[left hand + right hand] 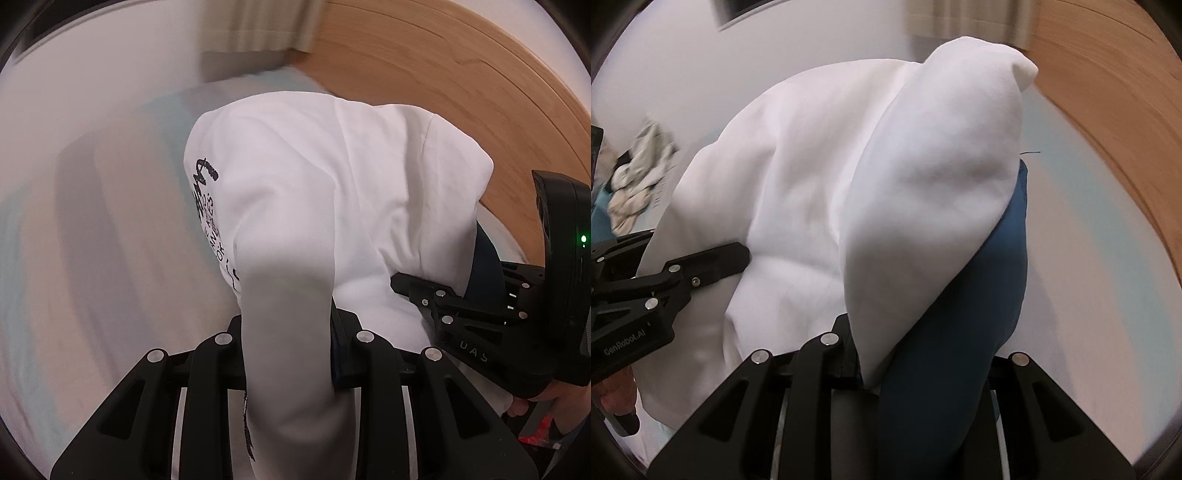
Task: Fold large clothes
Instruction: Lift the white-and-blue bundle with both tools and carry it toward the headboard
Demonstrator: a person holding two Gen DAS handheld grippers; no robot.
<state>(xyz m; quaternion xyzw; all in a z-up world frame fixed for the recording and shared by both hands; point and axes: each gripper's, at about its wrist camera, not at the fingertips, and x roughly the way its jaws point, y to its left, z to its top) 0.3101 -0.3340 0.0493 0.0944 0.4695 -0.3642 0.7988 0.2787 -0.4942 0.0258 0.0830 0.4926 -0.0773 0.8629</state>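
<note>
- The shirt [325, 192] is white with black print on one side and a blue inner layer [960, 332]. It hangs in the air between my two grippers and above the bed [92, 221], which is blurred behind it.
- I judge I hold it up so that it can drape straight before I lay it down for a fold; no fold is set flat yet.
- My left gripper [291, 354] is pinched narrow on a bunched white edge of the shirt. The cloth rises out from between its fingers, so the shirt's weight hangs from there.
- My right gripper [882, 369] is pinched narrow too, on white cloth and the blue layer together. Taking both layers keeps them from sliding apart, I think.
- The two grips sit close together on the shirt, near one edge. From the left wrist view the right gripper reaches into the shirt's right side.
- A corner of the shirt [1023, 70] stands up above my right grip, loose.
- Count: one shirt, two grippers, both holding it.
- Beyond the shirt, a crumpled pale cloth [639, 177] lies to its left in the right wrist view; I count one.
- A curtain [258, 26] hangs above the shirt, and a wood panel [461, 74] curves to its right.
</note>
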